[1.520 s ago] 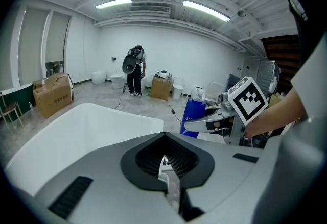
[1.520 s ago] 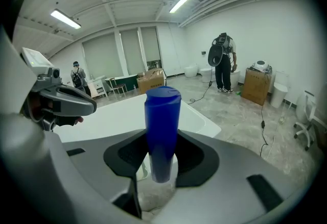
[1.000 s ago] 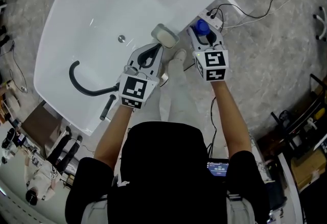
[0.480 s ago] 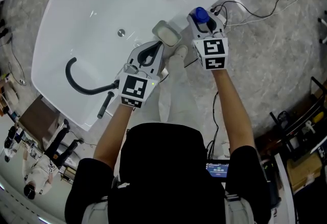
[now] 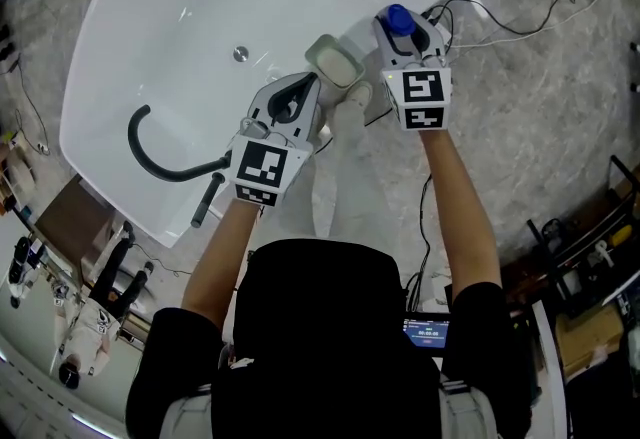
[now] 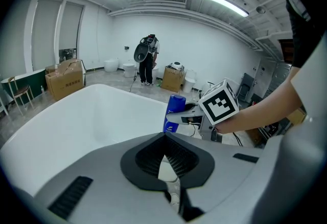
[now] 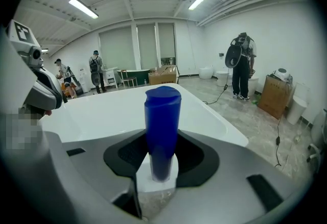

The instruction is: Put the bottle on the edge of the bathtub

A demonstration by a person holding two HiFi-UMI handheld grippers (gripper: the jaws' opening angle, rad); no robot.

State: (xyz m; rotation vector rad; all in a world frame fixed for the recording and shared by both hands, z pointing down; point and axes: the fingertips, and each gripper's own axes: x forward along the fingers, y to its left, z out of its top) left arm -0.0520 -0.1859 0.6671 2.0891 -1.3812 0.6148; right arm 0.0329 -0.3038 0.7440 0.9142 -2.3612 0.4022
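**Blue bottle gripped upright at the bathtub rim**

On the left, a bare forearm reaches forward from the person's dark torso to the tub's near edge. It carries the left tongs angled downward, with the marker cube on top. Their jaws are drawn together, leaving only a thin slit. Something pale shows through the slit, and what it is cannot be told. A pale pad lies right at their tips on the rim; whether the tips touch it is unclear. Inside the tub are a drain and a curved black hose.

On the right, the other forearm stretches further forward and slopes down in the same way. The right tongs are clamped on the bottle, one jaw on each side of its lower part.

The bottle is a deep blue cylinder with a flat-topped blue cap, and it stands straight up between the jaws. The left gripper view shows pale print low on its side. From overhead it sits at the line of the tub's rim near the right-hand corner. A white box is just beside it, and cables trail across the grey floor. Whether its base rests on the rim cannot be seen.

A second ago the bottle showed over the white box, off the tub's edge. Now it lies against the rim line, and the grip on it is unchanged. The left tongs have kept their closed jaws and stayed close to the pale pad.
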